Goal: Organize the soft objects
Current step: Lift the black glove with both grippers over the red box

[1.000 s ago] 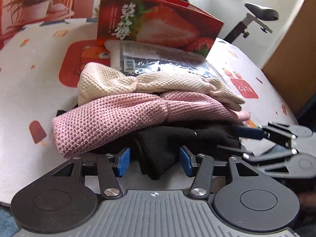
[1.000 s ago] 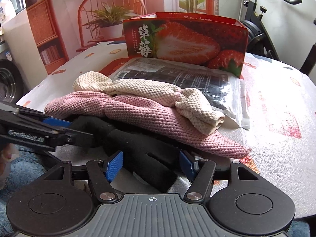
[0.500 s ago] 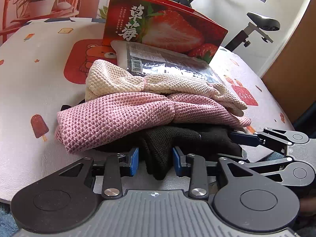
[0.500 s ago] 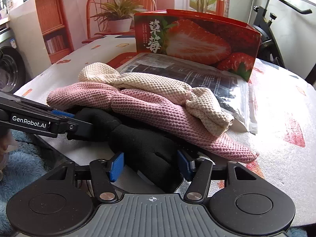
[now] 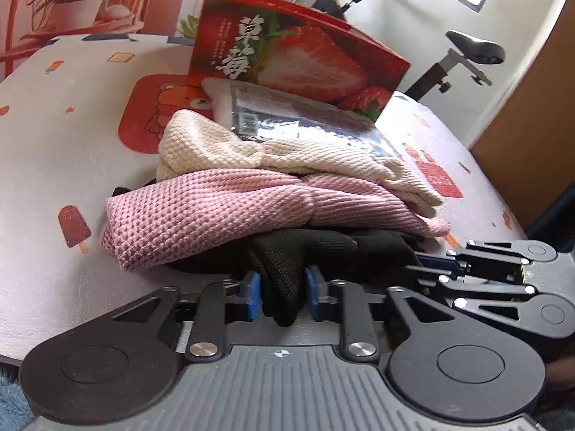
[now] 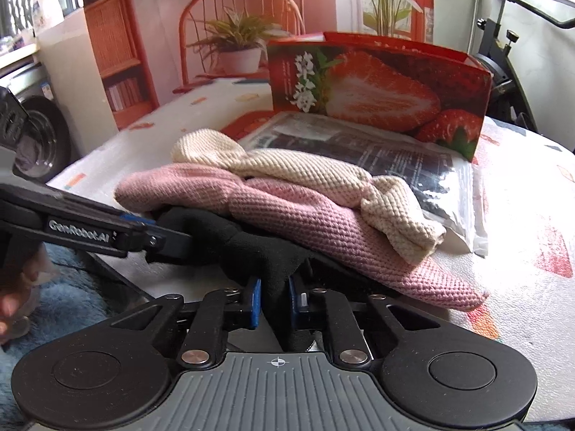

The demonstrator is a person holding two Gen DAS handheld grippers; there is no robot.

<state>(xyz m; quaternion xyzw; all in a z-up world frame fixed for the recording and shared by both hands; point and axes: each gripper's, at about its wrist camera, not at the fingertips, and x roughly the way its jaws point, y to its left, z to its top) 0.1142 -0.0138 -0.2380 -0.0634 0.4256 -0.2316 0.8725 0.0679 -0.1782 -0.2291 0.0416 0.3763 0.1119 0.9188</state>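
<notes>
Near the table's front edge lies a pile of knits: a cream one [image 5: 287,158] [image 6: 305,172] on top, a pink one [image 5: 215,212] [image 6: 294,215] under it, and a black knit piece [image 5: 287,251] [image 6: 251,244] at the bottom. My left gripper [image 5: 282,294] is closing, and its blue pads press a fold of the black knit. My right gripper [image 6: 275,296] is shut on another fold of the same black knit. Each gripper shows in the other's view, the right one [image 5: 431,265] at the right, the left one [image 6: 172,240] at the left.
A red strawberry box [image 5: 298,61] [image 6: 377,86] stands behind the pile, with a shiny plastic packet [image 5: 305,118] [image 6: 413,158] lying in front of it. The table [image 5: 54,125] has a printed white cover. An exercise bike [image 5: 467,50] is beyond. A hand [image 6: 10,309] shows over blue carpet [image 6: 64,305].
Both grippers' jaws have narrowed from wide apart to pinching folds of the black knit. The pile and the box have stayed where they were.
</notes>
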